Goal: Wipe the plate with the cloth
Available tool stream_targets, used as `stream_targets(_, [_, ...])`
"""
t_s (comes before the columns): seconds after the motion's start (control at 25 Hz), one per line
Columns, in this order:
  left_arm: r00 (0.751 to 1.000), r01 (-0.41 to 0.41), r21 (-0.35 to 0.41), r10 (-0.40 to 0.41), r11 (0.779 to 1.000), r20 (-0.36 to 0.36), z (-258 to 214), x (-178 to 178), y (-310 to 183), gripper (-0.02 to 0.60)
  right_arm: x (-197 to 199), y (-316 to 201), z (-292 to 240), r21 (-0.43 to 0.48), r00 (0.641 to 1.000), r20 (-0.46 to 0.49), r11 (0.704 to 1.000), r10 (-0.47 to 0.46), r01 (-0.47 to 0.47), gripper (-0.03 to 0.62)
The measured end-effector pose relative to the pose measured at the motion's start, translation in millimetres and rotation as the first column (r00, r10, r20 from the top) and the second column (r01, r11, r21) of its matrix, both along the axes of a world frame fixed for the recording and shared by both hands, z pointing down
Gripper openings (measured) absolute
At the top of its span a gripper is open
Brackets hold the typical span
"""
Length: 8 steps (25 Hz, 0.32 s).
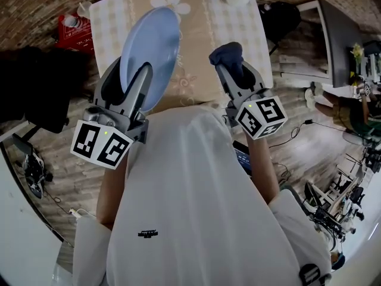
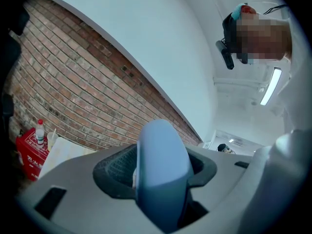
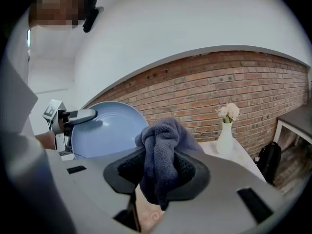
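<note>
A light blue plate point(image 1: 150, 51) stands on edge in the air above the table, with my left gripper point(image 1: 132, 83) shut on its lower rim. In the left gripper view the plate's rim point(image 2: 161, 169) fills the gap between the jaws. My right gripper point(image 1: 231, 61) is shut on a dark blue cloth point(image 1: 227, 54), held a little to the right of the plate and apart from it. In the right gripper view the bunched cloth point(image 3: 163, 157) sits between the jaws, and the plate's face point(image 3: 109, 128) shows beyond to the left.
The table point(image 1: 196, 40) carries a beige flowered cloth with checked borders. A white vase point(image 3: 225, 135) with pale flowers stands at its far end. A red box point(image 1: 76, 31) with a bottle lies to the left. Brick wall behind, cables and gear on the floor at right.
</note>
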<state>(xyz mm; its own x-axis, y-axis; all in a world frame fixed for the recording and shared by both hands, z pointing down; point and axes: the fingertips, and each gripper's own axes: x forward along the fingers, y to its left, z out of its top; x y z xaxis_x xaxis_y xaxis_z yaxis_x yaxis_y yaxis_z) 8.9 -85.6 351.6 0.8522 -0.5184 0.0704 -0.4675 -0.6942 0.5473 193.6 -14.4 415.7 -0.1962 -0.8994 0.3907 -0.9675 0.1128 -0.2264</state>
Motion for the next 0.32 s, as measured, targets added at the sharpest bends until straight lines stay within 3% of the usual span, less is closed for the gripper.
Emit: stream_targets(0.32, [1.0, -0.001, -0.015, 0.001, 1.0, 0.006, 1.7, -0.3, 8.8, 0.242, -8.0, 4.9, -2.2, -0.004, 1.0, 0.019, 1.0, -0.009, 0.009, 0.143])
